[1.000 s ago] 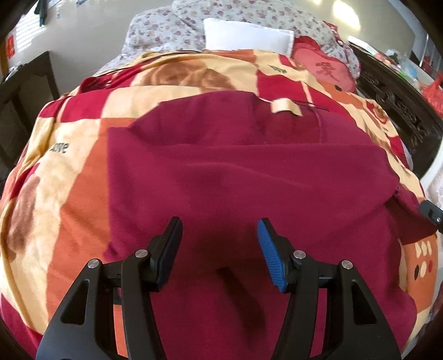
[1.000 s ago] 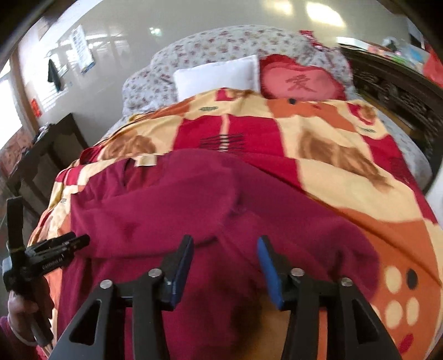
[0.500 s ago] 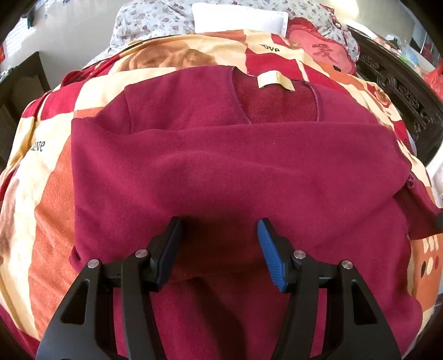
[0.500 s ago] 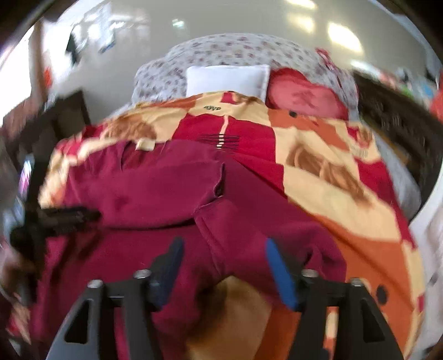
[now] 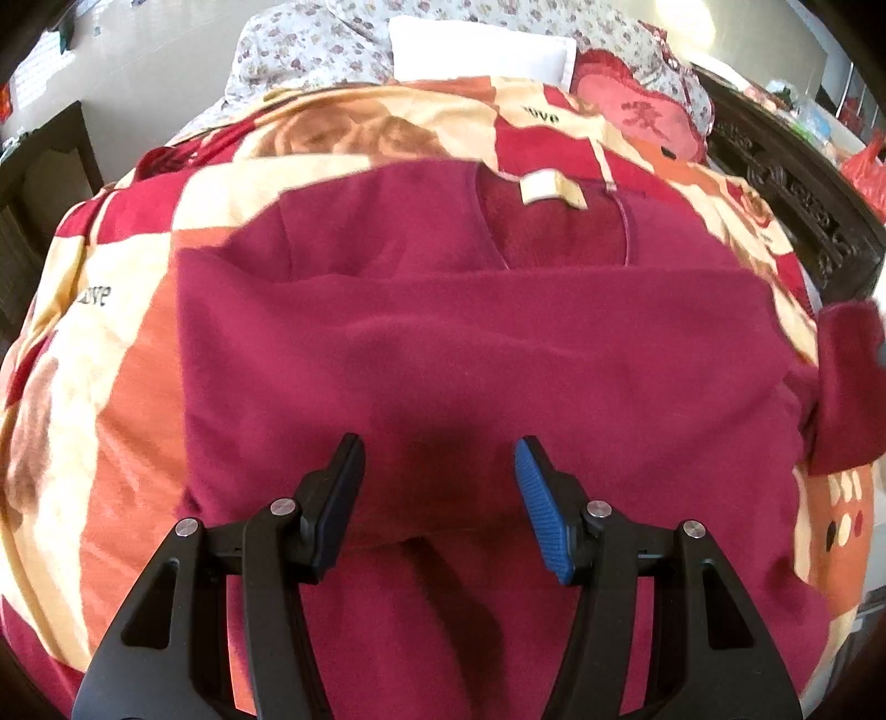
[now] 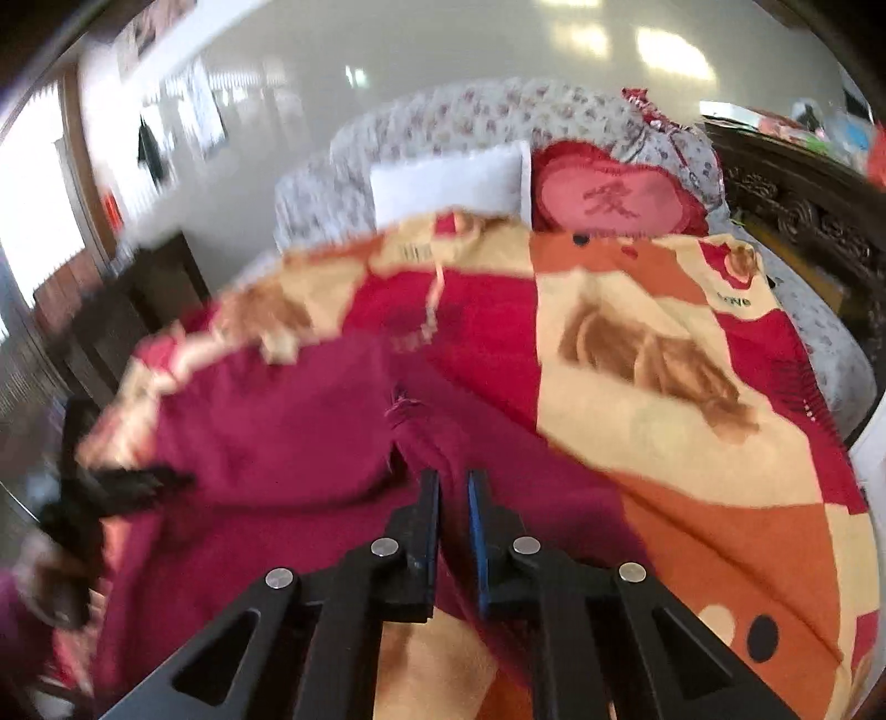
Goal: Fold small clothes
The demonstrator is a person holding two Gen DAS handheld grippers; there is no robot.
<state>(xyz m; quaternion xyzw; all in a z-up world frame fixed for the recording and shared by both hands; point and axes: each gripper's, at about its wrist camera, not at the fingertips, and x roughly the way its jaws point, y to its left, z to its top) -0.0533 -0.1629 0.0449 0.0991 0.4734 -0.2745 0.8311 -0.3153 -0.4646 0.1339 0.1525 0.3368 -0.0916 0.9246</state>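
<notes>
Lying spread across a patterned red, orange and cream blanket (image 5: 127, 354) on a bed, a maroon sweater (image 5: 470, 354) has its lower part folded up over its body, with the neckline and a cream label (image 5: 551, 191) showing at the far edge. The left gripper (image 5: 440, 471) hovers low over the near fold with its 2 jaws standing apart and nothing between them. The right gripper (image 6: 454, 498) has just closed, its 2 jaws pinched on a bunched piece of the sweater's right sleeve (image 6: 443, 443); in the left wrist view that sleeve stands lifted at the right edge, where the picture cuts it off. No box, basket or other container shows in either view. At the head of the bed sit a white pillow (image 5: 482, 47) and a red cushion (image 6: 614, 199) bearing an embroidered character, in front of floral bedding (image 5: 310, 50). The right wrist view is heavily blurred: the left gripper appears there only as a dark smear at the left edge, and the hand holding it cannot be made out clearly. Dark carved wooden furniture (image 5: 797, 183) runs along the right side, its far end cut off.
</notes>
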